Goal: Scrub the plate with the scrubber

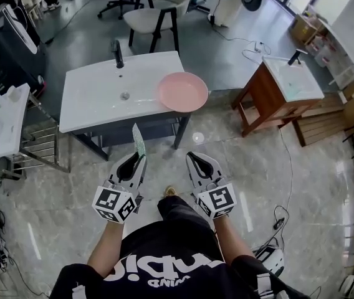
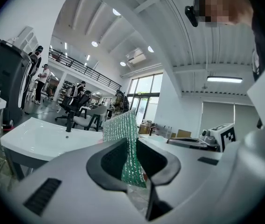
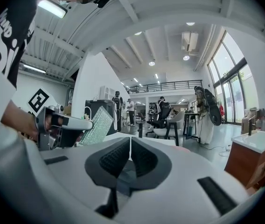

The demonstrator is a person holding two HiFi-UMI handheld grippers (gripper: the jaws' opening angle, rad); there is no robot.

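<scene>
lower centre, left gripper [image 1: 137, 159]: jaws clamped on a thin green mesh scrubber sheet [image 1: 138, 141] that stands upright.
right gripper [image 1: 196, 159]: just beside it, jaws together, empty.
round pink plate [image 1: 183, 92]: upper centre, on the right edge of the white washbasin [image 1: 96, 95], well apart from both grippers.

Bare floor [image 1: 227, 161] lies open all along the front of the sink [image 1: 90, 104]. The plate [image 1: 182, 91] sits at the sink's front right corner, with nothing beside it on the top. The tap [image 1: 118, 53] stands at the back, well apart. A wooden stand [image 1: 255, 101] blocks the far right and a rack [image 1: 40, 145] the left.
</scene>
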